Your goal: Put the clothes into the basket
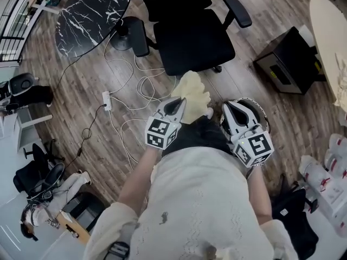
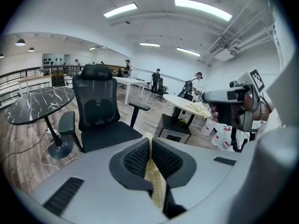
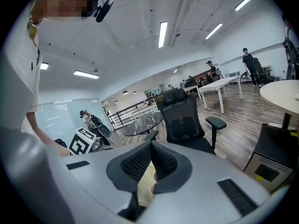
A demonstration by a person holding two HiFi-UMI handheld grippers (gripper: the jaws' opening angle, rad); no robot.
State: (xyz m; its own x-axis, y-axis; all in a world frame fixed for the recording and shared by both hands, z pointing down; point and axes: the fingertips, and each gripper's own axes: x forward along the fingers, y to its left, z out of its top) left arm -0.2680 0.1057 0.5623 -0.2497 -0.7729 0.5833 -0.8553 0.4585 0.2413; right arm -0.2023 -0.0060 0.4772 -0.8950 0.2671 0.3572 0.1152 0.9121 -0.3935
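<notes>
A pale yellow cloth hangs bunched in front of me, above the wooden floor. My left gripper is shut on its left side; in the left gripper view the fabric is pinched between the black pads. My right gripper is beside the cloth's right end. In the right gripper view it is shut on the same yellow fabric, just below its tips. A round rim, perhaps the basket, shows behind the right gripper, mostly hidden by it.
A black office chair stands just ahead. Beyond it at the left is a black marble table. White cables and a power strip lie on the floor. A black box, a white table and white bottles are at the right.
</notes>
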